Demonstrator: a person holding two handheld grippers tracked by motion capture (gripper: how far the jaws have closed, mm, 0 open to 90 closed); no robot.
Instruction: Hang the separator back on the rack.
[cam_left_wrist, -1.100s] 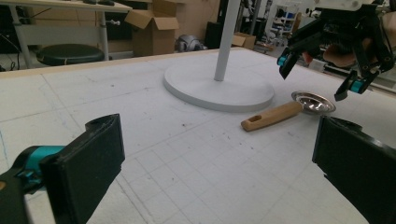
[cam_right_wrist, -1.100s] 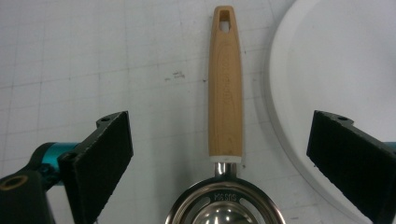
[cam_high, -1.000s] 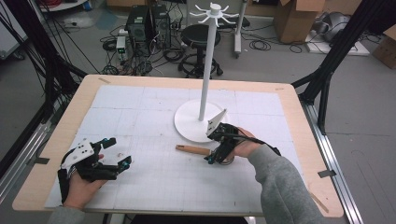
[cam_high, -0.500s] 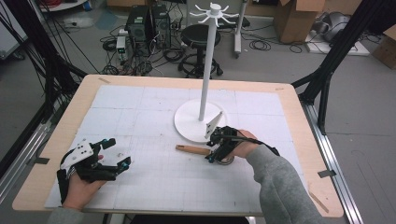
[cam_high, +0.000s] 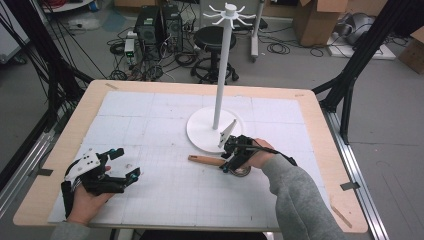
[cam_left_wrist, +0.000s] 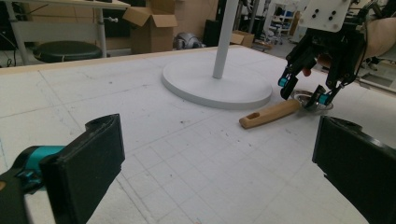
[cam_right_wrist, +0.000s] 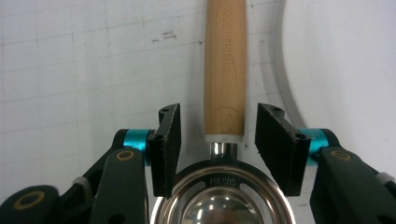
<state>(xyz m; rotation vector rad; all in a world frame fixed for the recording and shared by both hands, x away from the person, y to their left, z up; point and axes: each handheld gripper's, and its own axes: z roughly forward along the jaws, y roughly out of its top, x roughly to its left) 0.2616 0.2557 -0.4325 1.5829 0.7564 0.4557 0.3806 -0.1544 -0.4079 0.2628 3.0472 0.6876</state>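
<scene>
Grasp step: right gripper (cam_right_wrist: 217, 140), jaws just closing but not yet touching, straddles the strainer (cam_right_wrist: 225, 84) at its handle-bowl joint flat on the tabletop (cam_high: 165, 200); next, close fully and lift; left gripper (cam_left_wrist: 219, 163) idles, jaws released.

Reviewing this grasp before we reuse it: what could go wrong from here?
1. The right gripper has been closing, but its pads do not yet touch the strainer's wooden handle; gripping at the bowl end, it may tip handle-down when lifted.
2. The round handle could roll between the flat pads.
3. The white stand base lies close beside; a swing could knock it.
</scene>
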